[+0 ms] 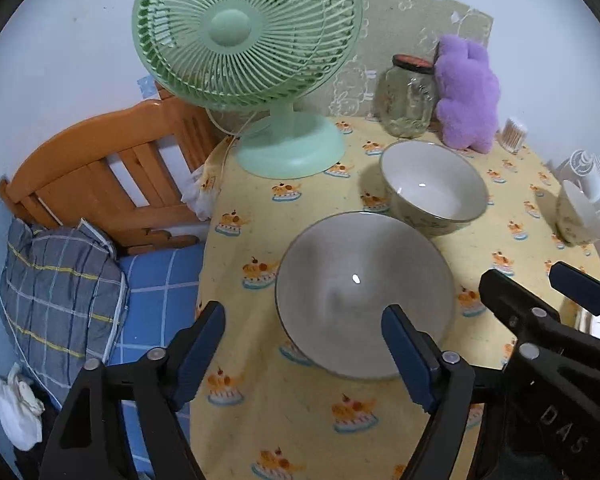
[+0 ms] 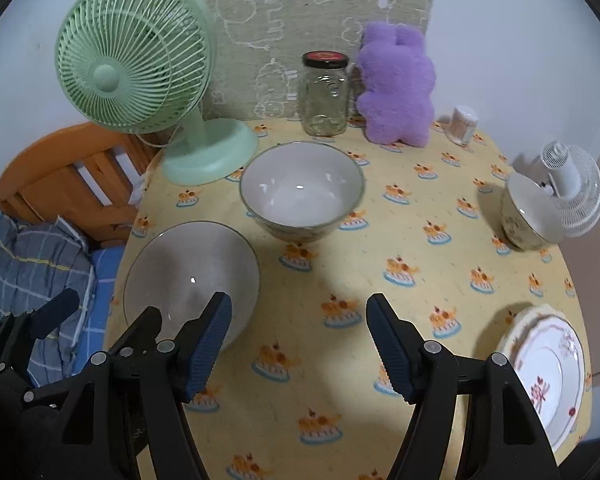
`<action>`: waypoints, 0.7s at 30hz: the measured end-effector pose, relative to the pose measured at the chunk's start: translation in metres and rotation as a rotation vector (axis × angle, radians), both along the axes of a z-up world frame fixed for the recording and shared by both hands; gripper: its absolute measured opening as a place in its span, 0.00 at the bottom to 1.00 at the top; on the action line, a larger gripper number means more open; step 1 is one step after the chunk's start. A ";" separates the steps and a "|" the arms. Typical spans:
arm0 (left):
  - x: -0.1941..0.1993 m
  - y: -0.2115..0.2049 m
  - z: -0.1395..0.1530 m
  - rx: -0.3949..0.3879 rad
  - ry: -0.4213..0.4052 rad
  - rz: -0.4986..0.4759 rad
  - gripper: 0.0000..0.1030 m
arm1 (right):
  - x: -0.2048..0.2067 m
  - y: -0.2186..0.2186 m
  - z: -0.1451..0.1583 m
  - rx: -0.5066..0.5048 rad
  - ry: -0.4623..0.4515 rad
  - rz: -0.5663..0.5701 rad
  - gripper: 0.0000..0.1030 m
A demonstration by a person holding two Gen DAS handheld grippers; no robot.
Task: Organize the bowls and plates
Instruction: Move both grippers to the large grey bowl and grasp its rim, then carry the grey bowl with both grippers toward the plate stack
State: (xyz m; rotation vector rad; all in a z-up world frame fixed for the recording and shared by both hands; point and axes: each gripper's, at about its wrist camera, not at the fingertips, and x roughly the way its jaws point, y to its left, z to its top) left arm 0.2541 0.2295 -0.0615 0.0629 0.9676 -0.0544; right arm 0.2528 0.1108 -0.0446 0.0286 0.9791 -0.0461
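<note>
A large grey bowl (image 1: 364,292) (image 2: 192,272) stands near the table's left edge. Behind it stands a medium patterned bowl (image 1: 434,188) (image 2: 302,188). A small patterned bowl (image 1: 576,216) (image 2: 528,216) lies tilted at the right, against a small white fan. Stacked flowered plates (image 2: 548,372) sit at the front right. My left gripper (image 1: 304,352) is open and empty, just in front of the grey bowl. My right gripper (image 2: 300,344) is open and empty over bare cloth, and shows in the left wrist view (image 1: 540,284).
The round table has a yellow cake-print cloth (image 2: 340,272). At the back stand a green fan (image 1: 252,40) (image 2: 140,60), a glass jar (image 2: 326,96), a purple plush (image 2: 396,88) and a toothpick holder (image 2: 464,124). A bed with an orange headboard (image 1: 112,168) lies left.
</note>
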 end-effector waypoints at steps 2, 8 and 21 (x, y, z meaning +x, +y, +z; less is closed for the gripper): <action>0.010 0.002 -0.006 -0.003 0.013 -0.010 0.70 | 0.010 0.005 -0.006 0.000 0.003 0.005 0.70; 0.030 0.008 -0.028 -0.006 0.068 -0.013 0.48 | 0.034 0.014 -0.028 0.017 0.051 0.000 0.53; 0.041 0.004 -0.046 -0.020 0.126 -0.034 0.28 | 0.052 0.023 -0.055 0.037 0.136 0.004 0.14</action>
